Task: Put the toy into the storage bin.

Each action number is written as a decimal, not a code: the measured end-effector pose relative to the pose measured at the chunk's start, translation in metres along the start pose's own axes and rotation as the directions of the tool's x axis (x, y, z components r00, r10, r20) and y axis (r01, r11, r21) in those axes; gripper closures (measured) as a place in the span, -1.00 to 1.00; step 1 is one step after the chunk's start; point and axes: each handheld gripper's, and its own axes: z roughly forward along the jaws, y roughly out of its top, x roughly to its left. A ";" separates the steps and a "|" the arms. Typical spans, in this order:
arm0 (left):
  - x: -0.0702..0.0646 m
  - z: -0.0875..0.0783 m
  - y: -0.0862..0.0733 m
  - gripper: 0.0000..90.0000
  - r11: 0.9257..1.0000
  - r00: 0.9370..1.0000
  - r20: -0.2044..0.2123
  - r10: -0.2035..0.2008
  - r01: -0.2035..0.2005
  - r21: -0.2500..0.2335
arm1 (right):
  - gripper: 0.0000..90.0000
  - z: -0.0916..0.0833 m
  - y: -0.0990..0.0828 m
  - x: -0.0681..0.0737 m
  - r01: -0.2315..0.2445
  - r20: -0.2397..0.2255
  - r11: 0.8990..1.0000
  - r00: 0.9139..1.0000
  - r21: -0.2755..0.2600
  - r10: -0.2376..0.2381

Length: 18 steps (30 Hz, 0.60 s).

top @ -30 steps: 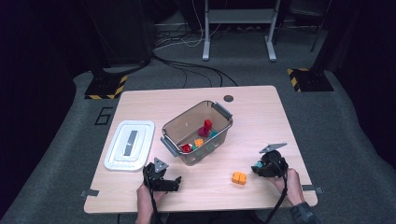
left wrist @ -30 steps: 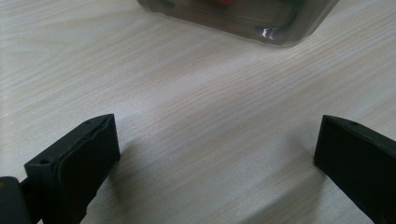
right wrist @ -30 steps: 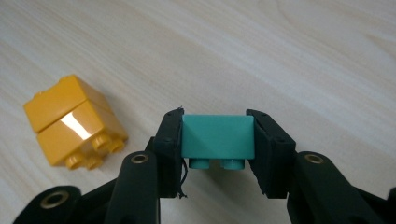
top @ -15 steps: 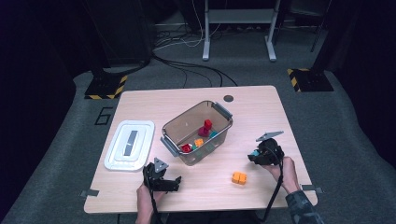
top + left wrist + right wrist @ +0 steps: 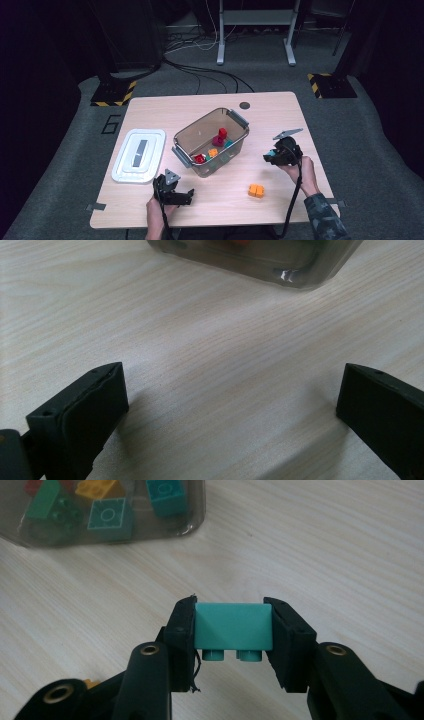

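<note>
At the near edge of the surface [image 5: 210,107], around 7 o'clock, the left tool [image 5: 176,194] is rested low, its jaws spread wide with bare wood between them. An orange brick [image 5: 256,190] is seen lying loose toward 5 o'clock. At 3 o'clock the right tool [image 5: 230,630] is held above the surface, clamped on a teal brick [image 5: 233,626] (studs facing the camera). At the centre a clear bin [image 5: 235,120] is set, with red, orange, teal and green bricks inside. At 9 o'clock a white lid [image 5: 140,155] is laid flat, well apart from the bin.
</note>
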 end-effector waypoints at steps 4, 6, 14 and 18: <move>0.000 0.000 0.000 -1.00 1.000 1.000 0.000 0.000 0.000 0.000 | 0.30 -0.004 0.009 -0.003 -0.001 0.002 1.000 1.000 -0.010 0.001; 0.000 0.000 0.000 -1.00 1.000 1.000 0.001 -0.001 0.001 0.000 | 0.30 -0.005 0.014 -0.004 0.002 0.006 1.000 1.000 -0.015 -0.002; 0.000 0.000 0.000 -1.00 1.000 1.000 0.001 0.007 -0.007 0.006 | 0.30 -0.009 0.033 -0.009 0.004 0.019 0.999 1.000 -0.032 -0.004; 0.000 0.000 0.000 -1.00 1.000 1.000 0.002 0.007 -0.007 0.006 | 0.30 -0.010 0.045 -0.011 0.003 0.023 0.999 1.000 -0.035 -0.003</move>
